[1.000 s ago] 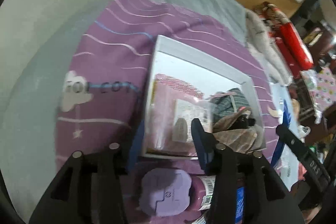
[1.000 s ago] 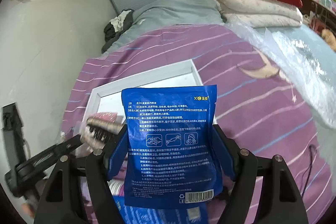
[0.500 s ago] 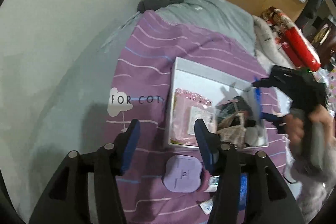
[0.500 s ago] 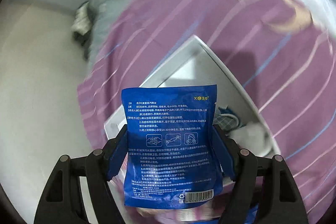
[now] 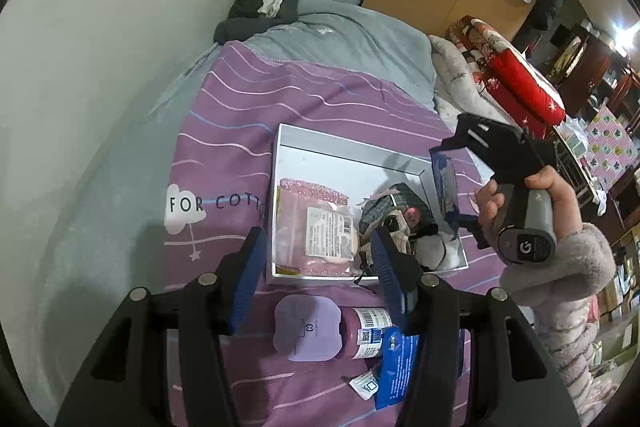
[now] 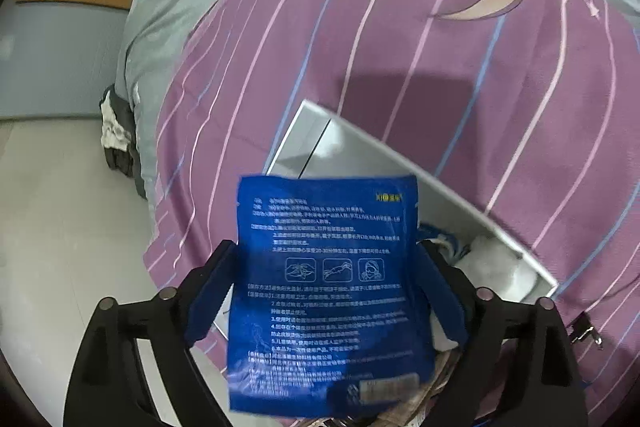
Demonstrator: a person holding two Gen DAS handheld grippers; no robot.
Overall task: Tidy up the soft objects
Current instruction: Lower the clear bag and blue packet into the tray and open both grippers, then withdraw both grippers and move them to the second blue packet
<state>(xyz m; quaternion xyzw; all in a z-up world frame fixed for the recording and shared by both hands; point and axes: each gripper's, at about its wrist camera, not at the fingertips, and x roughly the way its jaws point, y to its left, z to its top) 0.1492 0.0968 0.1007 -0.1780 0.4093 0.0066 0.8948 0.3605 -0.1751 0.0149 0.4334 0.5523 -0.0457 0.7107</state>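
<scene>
Blue packet (image 6: 326, 291) sits clamped between the right gripper (image 6: 326, 303) jaws, above the white box (image 6: 304, 143); lower it flat into the bare patch ahead before letting go. Left gripper (image 5: 316, 279) gapes wide, holding nothing.

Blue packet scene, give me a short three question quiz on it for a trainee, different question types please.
1. True or false: the right claw holds the blue packet over the white box.
2. Multiple choice: what lies in the box's left part, seen from the left wrist view? A) a red quilt B) a pink packet C) a purple case
3. Fill in the blank: the left claw is ____ and holds nothing.

Key
1. True.
2. B. The purple case lies on the bedsheet outside the box, near the left claw.
3. Open.
</scene>
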